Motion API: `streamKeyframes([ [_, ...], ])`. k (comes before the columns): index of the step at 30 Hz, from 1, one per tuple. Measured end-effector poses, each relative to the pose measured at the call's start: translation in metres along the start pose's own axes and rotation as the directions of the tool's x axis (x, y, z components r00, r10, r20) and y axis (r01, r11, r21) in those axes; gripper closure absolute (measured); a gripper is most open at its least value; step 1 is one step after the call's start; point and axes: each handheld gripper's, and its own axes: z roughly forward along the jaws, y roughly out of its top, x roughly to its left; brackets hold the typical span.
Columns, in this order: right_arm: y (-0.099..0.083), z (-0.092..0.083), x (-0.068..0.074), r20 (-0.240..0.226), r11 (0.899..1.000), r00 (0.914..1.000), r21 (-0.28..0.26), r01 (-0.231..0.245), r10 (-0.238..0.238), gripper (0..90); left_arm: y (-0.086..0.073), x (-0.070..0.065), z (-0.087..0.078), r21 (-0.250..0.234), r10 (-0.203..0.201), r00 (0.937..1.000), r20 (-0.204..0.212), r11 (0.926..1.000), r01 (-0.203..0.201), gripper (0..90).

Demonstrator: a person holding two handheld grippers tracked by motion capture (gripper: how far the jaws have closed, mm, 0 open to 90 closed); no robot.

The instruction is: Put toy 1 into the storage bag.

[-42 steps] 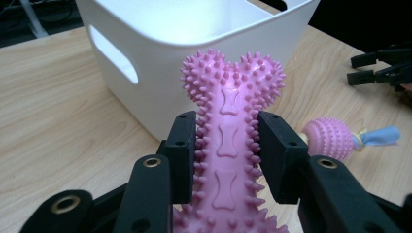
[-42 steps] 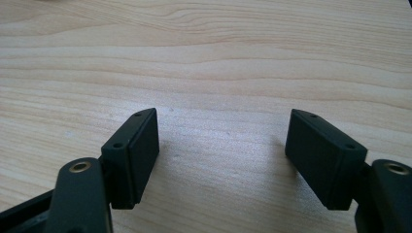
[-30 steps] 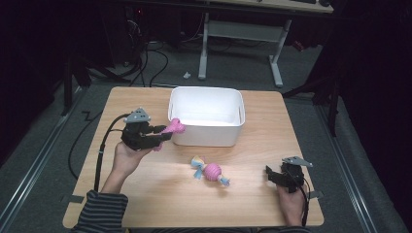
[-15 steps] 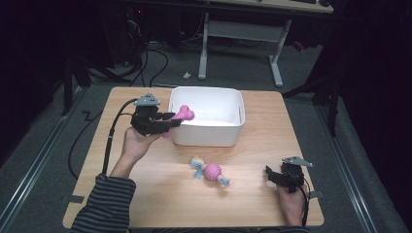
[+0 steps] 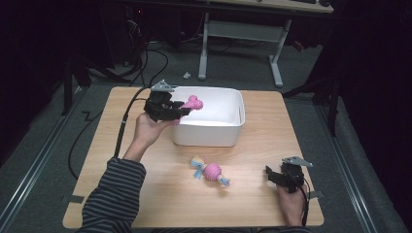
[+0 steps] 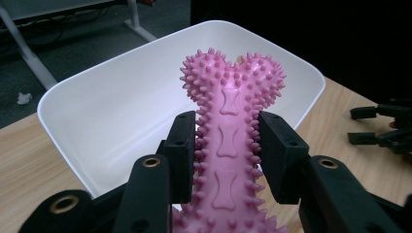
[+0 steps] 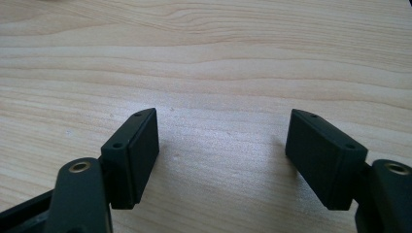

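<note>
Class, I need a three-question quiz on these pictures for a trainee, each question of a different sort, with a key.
1. True or false: the left gripper is shut on the pink bone.
2. Where is the bone's far end? A) over the white bin B) on the table C) beside the right gripper
3. Fill in: the right gripper's jaws stand ___ above bare wood.

Key: 1 true; 2 A; 3 open. The candy-shaped toy lies on the table between the bin and the person, touched by neither gripper.
</note>
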Motion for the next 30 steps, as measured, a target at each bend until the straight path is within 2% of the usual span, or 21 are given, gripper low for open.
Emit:
streamKeyframes([
  [6, 0.000, 0.000, 0.000, 0.000, 1.000, 1.0000, 0.000, 0.000, 0.000, 28.3, 0.006, 0.004, 0.016, 0.001, -0.002, 0.9999, -0.013, 1.0000, 0.002, 60.1],
  [17, 0.000, 0.000, 0.000, -0.002, 1.000, 1.0000, -0.002, 0.008, -0.008, 28.3, 0.005, 0.011, 0.044, 0.027, 0.007, 0.9991, -0.041, 0.9996, -0.006, 59.7],
  [23, 0.000, 0.000, 0.000, -0.004, 1.000, 1.0000, -0.002, 0.009, -0.009, 28.3, 0.001, 0.014, 0.051, 0.048, 0.020, 0.9976, -0.067, 0.9987, -0.017, 59.3],
  [30, 0.000, 0.000, 0.000, -0.004, 1.000, 1.0000, -0.001, 0.006, -0.006, 28.3, -0.006, 0.020, 0.055, 0.062, 0.016, 0.9965, -0.082, 0.9980, -0.011, 58.8],
])
